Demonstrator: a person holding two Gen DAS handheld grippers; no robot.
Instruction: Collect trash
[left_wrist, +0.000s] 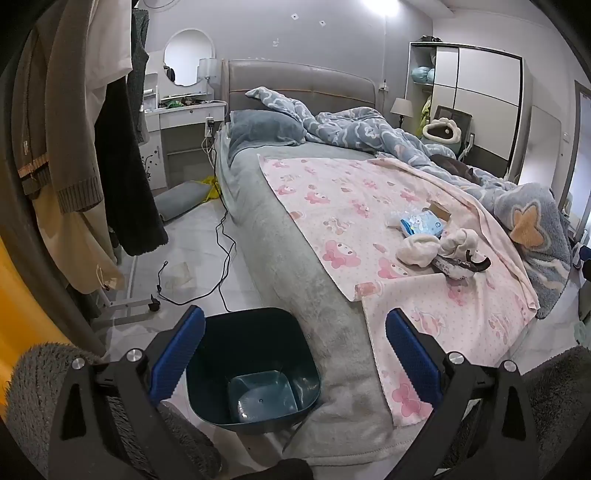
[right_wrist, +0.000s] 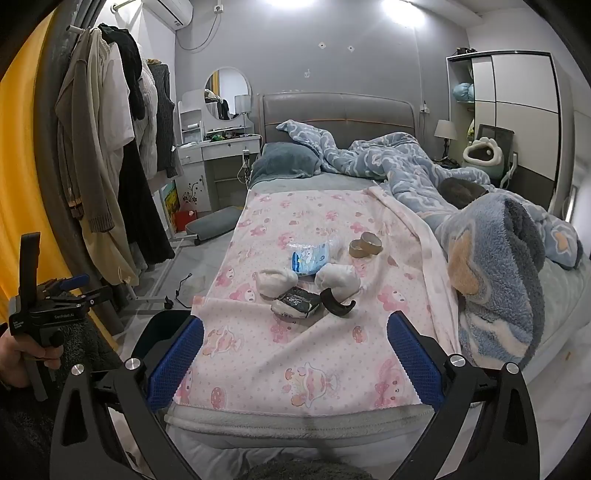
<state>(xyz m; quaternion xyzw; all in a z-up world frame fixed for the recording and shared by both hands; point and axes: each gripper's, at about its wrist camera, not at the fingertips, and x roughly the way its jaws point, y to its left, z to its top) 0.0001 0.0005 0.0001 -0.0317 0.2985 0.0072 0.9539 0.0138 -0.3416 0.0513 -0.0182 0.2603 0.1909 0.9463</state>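
A bedroom clean-up at its start: the right gripper hangs over the foot of the bed, its blue-padded jaws spread wide and holding nothing, aimed at a small heap of litter on the pink cartoon-print blanket. The left gripper, equally spread and empty, hovers above the dark teal plastic waste bin, which stands on the floor tight against the bed's corner.

The heap lies mid-blanket, well apart from both grippers: a blue-and-white crinkled plastic wrapper, two crumpled white tissue wads, a squashed black-and-white packet, a curved black strip and a brown cardboard tape core.

The risks look plain enough. The pieces touch or overlap, so one pinch could drag a neighbour along and shed it on the way to the bin. The soft blanket may bunch between the jaws. The tape core could roll off.
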